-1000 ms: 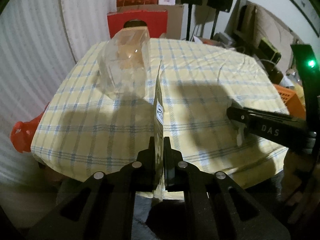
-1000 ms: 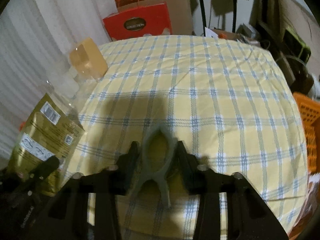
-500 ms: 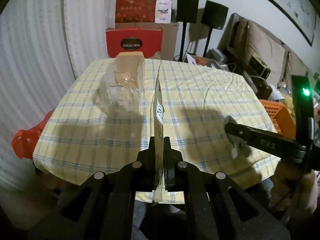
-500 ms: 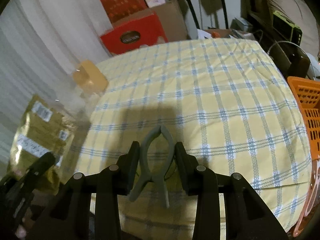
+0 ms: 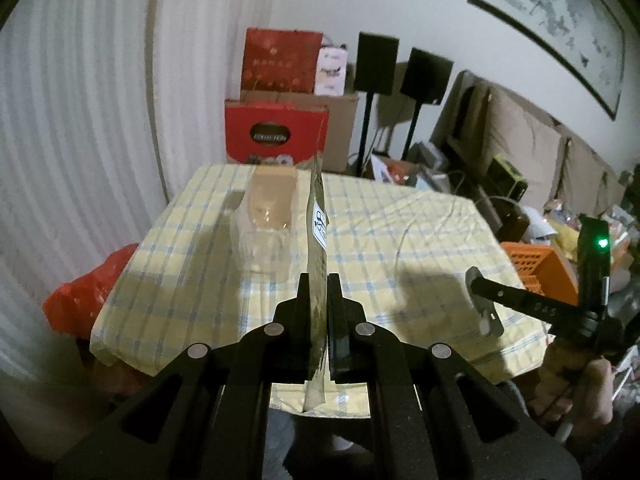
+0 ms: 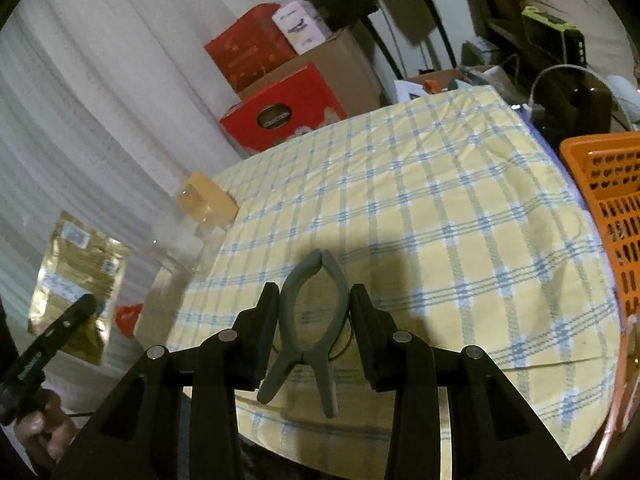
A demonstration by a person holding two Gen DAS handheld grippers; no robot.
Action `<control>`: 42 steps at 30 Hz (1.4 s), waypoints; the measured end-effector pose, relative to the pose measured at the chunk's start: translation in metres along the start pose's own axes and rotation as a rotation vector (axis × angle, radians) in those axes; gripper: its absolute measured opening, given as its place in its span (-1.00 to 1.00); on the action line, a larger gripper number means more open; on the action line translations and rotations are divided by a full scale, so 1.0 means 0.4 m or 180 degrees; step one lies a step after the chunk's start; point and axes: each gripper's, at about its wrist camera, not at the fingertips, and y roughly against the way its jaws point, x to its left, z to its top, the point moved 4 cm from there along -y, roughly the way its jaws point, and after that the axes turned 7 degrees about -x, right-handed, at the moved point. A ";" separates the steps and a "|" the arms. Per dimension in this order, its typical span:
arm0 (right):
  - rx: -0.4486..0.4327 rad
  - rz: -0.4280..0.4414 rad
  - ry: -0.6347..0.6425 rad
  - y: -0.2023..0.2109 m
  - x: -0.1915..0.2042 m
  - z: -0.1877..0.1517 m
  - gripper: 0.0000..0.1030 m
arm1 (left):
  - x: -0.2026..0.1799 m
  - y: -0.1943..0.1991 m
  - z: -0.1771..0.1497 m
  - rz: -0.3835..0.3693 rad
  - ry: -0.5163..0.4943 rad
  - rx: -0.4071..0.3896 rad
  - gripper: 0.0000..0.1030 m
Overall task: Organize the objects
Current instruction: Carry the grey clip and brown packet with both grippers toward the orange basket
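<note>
We see the left gripper (image 5: 319, 292) at bottom centre of its own view, its jaws clamped on a gold pouch (image 5: 316, 240) that stands edge-on and upright between them, rising to mid-frame. In the right wrist view the same pouch (image 6: 78, 280) shows its flat labelled face at the left edge, with one finger of the left gripper (image 6: 52, 336) across its lower part and a hand (image 6: 40, 428) below. The right gripper (image 6: 314, 312) sits at bottom centre of its view, closed on a grey clip (image 6: 310, 320) whose tip points up-frame and whose two handles splay toward the bottom. From the left wrist view the right gripper (image 5: 486, 304) reaches in from the right edge, though there we cannot make out the clip. Both grippers are held above the near edge of a table with a yellow checked cloth (image 6: 420, 220). A clear jar (image 5: 268, 232) with a tan lid stands on the cloth left of centre in the left view, just left of the pouch; it appears at the cloth's left edge in the right view (image 6: 192, 224). An orange crate (image 6: 608, 220) sits at the right edge, beside the table. Red boxes (image 5: 276, 136) are stacked beyond the table's far end.
</note>
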 end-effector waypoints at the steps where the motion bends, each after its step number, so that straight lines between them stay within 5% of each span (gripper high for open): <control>1: -0.0020 -0.0033 0.0025 0.007 0.003 0.004 -0.29 | -0.001 0.004 0.004 -0.0015 -0.0006 -0.0021 -0.90; 17: -0.0063 -0.0013 0.0377 0.079 0.144 0.002 -0.29 | 0.010 0.123 0.070 0.0111 0.0003 -0.0279 -0.90; 28: -0.0186 0.0210 0.0623 0.241 0.204 -0.002 -0.29 | -0.011 0.232 0.105 0.0158 0.0007 -0.0525 -0.90; 38: -0.0721 -0.0221 0.0938 0.500 0.136 0.008 -0.29 | -0.095 0.257 0.109 0.0072 -0.0160 -0.0605 -0.90; 42: -0.0727 -0.0383 0.0926 0.561 0.073 0.002 -0.29 | -0.117 0.255 0.102 0.0070 -0.0184 -0.0565 -0.90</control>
